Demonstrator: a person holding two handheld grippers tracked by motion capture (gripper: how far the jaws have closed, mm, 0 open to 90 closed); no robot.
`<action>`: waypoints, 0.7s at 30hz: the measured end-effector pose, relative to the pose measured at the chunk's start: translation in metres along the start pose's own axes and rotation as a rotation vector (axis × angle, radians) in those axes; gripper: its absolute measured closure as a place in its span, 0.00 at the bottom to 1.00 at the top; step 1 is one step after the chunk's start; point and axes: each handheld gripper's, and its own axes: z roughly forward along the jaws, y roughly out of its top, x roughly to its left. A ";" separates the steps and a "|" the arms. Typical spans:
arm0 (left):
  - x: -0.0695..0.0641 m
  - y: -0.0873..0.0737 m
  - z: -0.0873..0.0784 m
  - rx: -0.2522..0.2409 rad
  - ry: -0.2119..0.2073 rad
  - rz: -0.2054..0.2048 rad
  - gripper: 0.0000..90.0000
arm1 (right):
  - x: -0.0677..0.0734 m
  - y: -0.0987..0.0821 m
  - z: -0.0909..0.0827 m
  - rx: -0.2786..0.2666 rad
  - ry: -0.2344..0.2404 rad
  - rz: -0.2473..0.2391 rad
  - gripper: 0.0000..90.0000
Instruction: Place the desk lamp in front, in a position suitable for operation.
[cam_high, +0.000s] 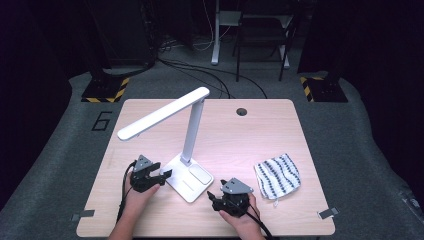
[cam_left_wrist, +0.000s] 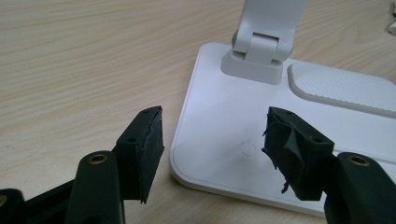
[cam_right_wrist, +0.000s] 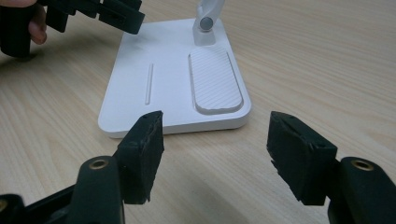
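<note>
Where cables trail, floor (cam_high: 60, 150) surrounds table (cam_high: 260, 130).

Matt white plastic lamp (cam_high: 187, 150) on pale wood-grain table (cam_high: 270, 135).

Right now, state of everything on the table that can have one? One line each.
Desk lamp: upright on its base, arm unfolded and angled out to the left; lit or not, cannot tell.
Lamp base: flat on the table, power button untouched.
Striped cloth: crumpled, lying apart from the lamp.
Left gripper: jaws open, straddling the base corner, not pressing.
Right gripper: jaws open, nothing between them, just short of the base.
</note>
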 end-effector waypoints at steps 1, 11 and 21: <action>-0.002 0.001 0.002 0.019 0.000 0.017 0.41 | 0.002 0.000 0.001 0.010 0.003 0.013 0.40; -0.002 0.001 0.007 0.034 -0.004 0.011 0.40 | 0.004 -0.002 0.000 0.024 0.022 0.033 0.41; -0.008 -0.001 0.007 0.055 -0.022 0.023 0.41 | 0.000 -0.001 0.004 0.046 0.025 0.052 0.42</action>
